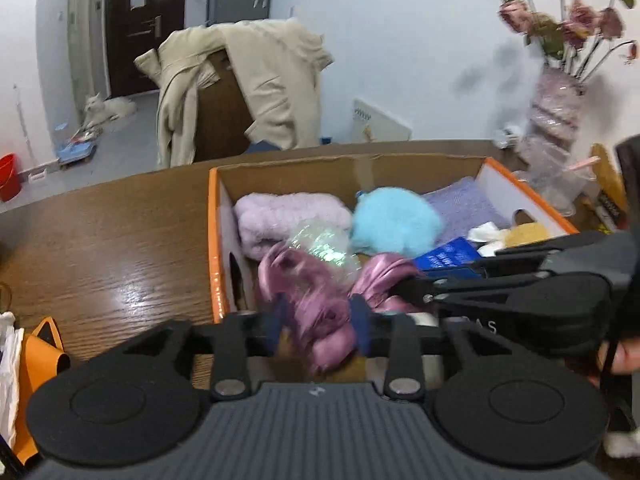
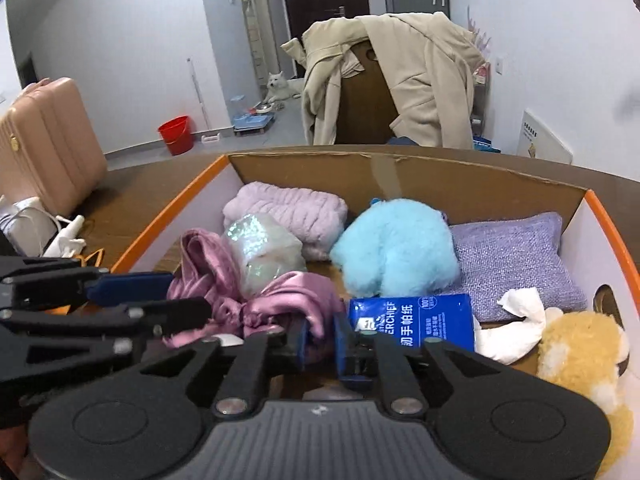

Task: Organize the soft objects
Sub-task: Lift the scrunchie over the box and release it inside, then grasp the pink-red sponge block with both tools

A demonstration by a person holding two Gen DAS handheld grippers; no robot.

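Observation:
An orange-edged cardboard box [image 1: 214, 240] [image 2: 400, 172] on the wooden table holds soft things. A pink satin cloth [image 1: 320, 304] [image 2: 264, 300] lies at its near side. My left gripper [image 1: 318, 320] is shut on one end of the cloth. My right gripper [image 2: 320, 338] is shut on the cloth's other end, and its fingers [image 1: 448, 288] show in the left wrist view. Behind lie a lilac towel [image 2: 288, 212], a shiny plastic bag [image 2: 260, 248], a blue fluffy toy [image 2: 396, 248], a purple cushion [image 2: 516, 260], a blue tissue pack [image 2: 412, 320], white tissue [image 2: 516, 328] and a yellow plush [image 2: 580, 352].
A vase of dried flowers [image 1: 556, 112] stands right of the box. A chair with a beige coat [image 2: 400, 76] is behind the table. A pink suitcase [image 2: 44, 140], a red bucket [image 2: 176, 134] and a white dog [image 2: 280, 86] are on the floor. Orange and white items [image 1: 36, 360] lie at the table's left.

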